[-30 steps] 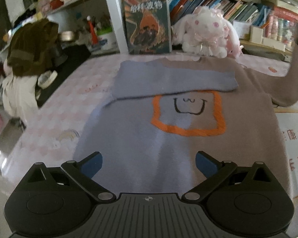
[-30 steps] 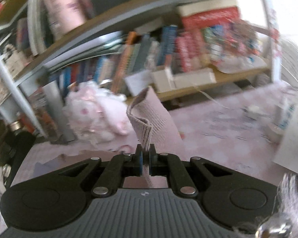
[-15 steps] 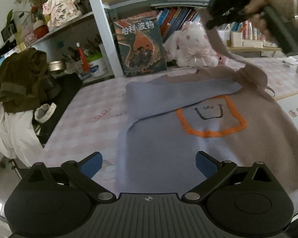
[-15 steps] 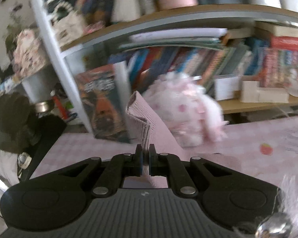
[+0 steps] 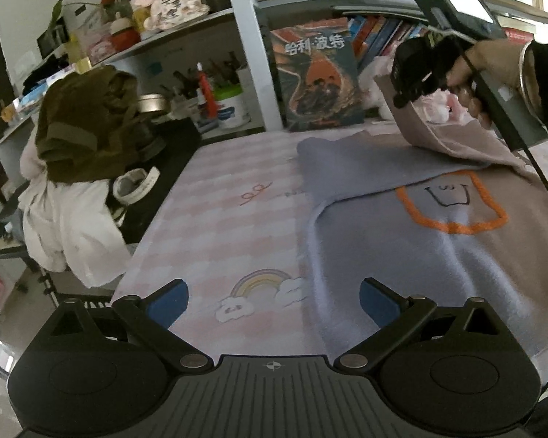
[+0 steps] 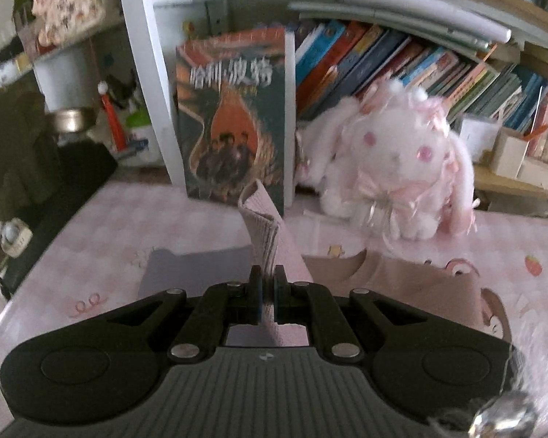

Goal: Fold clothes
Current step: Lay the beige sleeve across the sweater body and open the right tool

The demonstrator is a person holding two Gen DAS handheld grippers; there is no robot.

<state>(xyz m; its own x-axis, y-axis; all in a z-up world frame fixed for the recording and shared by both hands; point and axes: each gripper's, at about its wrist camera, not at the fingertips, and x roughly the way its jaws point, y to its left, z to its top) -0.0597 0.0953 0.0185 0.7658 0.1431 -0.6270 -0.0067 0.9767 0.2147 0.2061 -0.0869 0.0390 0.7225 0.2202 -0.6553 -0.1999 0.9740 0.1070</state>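
Right hand-held gripper [image 6: 268, 294]: clamped shut on the ribbed cuff of the sweater's sleeve [image 6: 261, 226]; cuff standing up between the two fingers; seen from the left wrist view raised above the far edge of the sweater, gripped by a hand [image 5: 473, 73] with a bangle at the wrist.
Left hand-held gripper [image 5: 274, 301]: fingers spread wide, holding nothing; blue pads over the near edge of the worktop, the right pad above the sweater's hem area, the left pad above bare cloth.
Worktop [image 5: 219, 219]: covered in pink checked cloth printed with a rainbow and clouds, just beside the sweater's left edge.
Sweater [image 5: 420, 255]: lying flat on the worktop, front up; blue-grey on the left, taupe on the right; orange square outline with a small black smiling face in the middle; blue-grey sleeve already folded across the chest; taupe sleeve lifted off the body, slanting up to the right hand-held gripper.
Pile of clothes [image 5: 84, 138]: olive-brown garment on top of white fabric, left of the worktop, well apart from the sweater.
Book [image 6: 233, 116]: standing upright against the shelf post behind the worktop; dark cover with an orange flame shape.
Plush rabbit [image 6: 394, 168]: white and pink, sitting at the back of the worktop right of the book, in front of a row of leaning books.
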